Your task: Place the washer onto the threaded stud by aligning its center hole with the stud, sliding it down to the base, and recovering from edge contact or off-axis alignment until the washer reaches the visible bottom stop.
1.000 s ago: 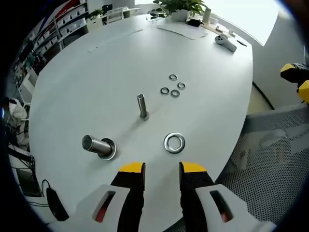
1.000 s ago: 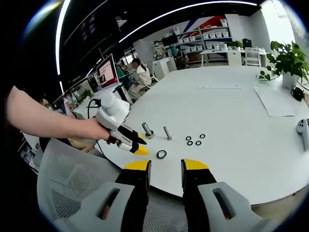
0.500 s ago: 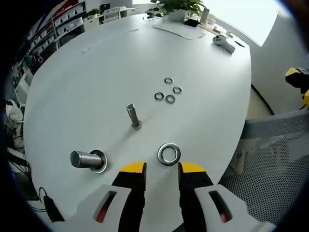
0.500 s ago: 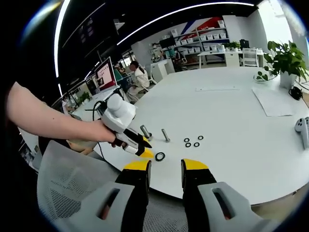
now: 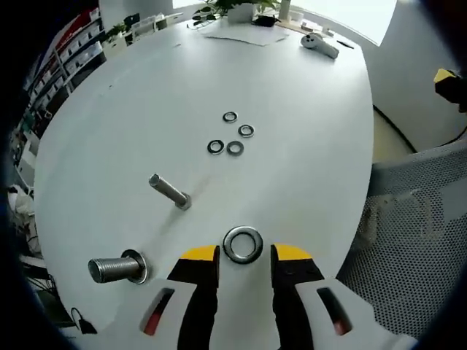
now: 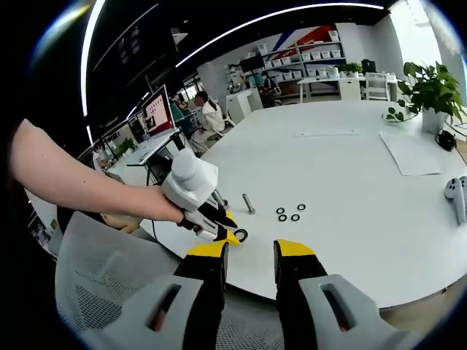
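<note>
Left gripper view: my left gripper (image 5: 244, 253) hangs with jaws apart over the large washer (image 5: 243, 244) near the table (image 5: 306, 131) edge; I should straddle its rim squarely. Right gripper view: my right gripper (image 6: 252, 249) waits, jaws apart, empty.

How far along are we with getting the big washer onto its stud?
Nothing is placed yet. The large washer lies flat on the white table, with the open left gripper straddling it, not yet clamped. The large stud stands bare. Grasping, carrying, aligning and sliding down all remain. The right gripper waits, open and empty.
</note>
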Motion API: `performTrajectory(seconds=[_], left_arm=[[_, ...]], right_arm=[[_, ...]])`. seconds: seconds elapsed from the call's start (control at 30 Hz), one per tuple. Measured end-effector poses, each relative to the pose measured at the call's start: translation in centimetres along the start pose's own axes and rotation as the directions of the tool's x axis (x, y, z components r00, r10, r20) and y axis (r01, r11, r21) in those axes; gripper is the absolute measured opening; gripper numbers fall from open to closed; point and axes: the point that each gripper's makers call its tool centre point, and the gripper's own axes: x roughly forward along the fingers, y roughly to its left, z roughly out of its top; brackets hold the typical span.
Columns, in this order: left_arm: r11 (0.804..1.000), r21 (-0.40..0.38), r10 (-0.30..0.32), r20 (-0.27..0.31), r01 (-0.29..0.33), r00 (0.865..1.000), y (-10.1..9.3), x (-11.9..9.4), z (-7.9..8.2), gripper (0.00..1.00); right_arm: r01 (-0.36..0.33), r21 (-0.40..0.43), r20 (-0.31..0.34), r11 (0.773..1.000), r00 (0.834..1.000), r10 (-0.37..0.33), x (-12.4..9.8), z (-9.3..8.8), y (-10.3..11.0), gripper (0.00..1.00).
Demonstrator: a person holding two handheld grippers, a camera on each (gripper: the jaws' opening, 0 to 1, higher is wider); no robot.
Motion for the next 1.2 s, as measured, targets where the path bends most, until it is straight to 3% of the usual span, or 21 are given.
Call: performTrajectory(seconds=[0.07, 0.2, 0.33, 0.53, 0.87, 0.93, 1.07, 1.2], left_arm=[[1.0, -0.025, -0.011, -0.011, 0.011, 1.0, 0.0, 0.6, -0.1, 0.26], [1.0, -0.002, 0.003, -0.04, -0.003, 0.999, -0.6, 0.3, -0.3, 0.25], [1.0, 0.011, 0.01, -0.031, -0.009, 0.999, 0.2, 0.8, -0.4, 0.23], [0.998, 0.059, 0.019, -0.028, -0.018, 0.999, -0.4, 0.9, 0.1, 0.22], [0.998, 0.06, 0.028, -0.019, -0.027, 0.999, -0.5, 0.4, 0.1, 0.21], [0.998, 0.059, 0.029, -0.031, -0.027, 0.999, 0.4, 0.7, -0.6, 0.2], [0.998, 0.049, 0.032, -0.065, -0.028, 0.997, -0.5, -0.5, -1.0, 0.2], [0.998, 0.056, 0.035, -0.103, -0.029, 0.994, 1.2, -0.4, -3.3, 0.2]], right_arm=[[0.0, 0.0, 0.0, 1.0, 1.0, 0.0, 0.0, 0.0, 0.0, 0.28], [0.001, 0.001, 0.001, 1.0, 1.0, -0.001, 0.0, 0.0, 0.0, 0.28], [0.005, 0.003, 0.002, 1.0, 1.0, -0.005, 0.0, 0.0, -0.1, 0.28], [0.005, 0.002, 0.001, 1.0, 1.0, -0.005, 0.0, 0.0, -0.1, 0.28], [0.007, 0.005, 0.001, 1.0, 1.0, -0.007, 0.0, 0.0, 0.0, 0.28], [0.007, 0.004, 0.001, 1.0, 1.0, -0.007, -0.1, 0.1, 0.0, 0.28], [0.005, 0.005, 0.003, 1.0, 1.0, -0.005, -0.1, 0.1, 0.0, 0.28], [0.01, 0.015, 0.015, 1.0, 1.0, -0.01, -0.1, 0.3, -0.1, 0.28]])
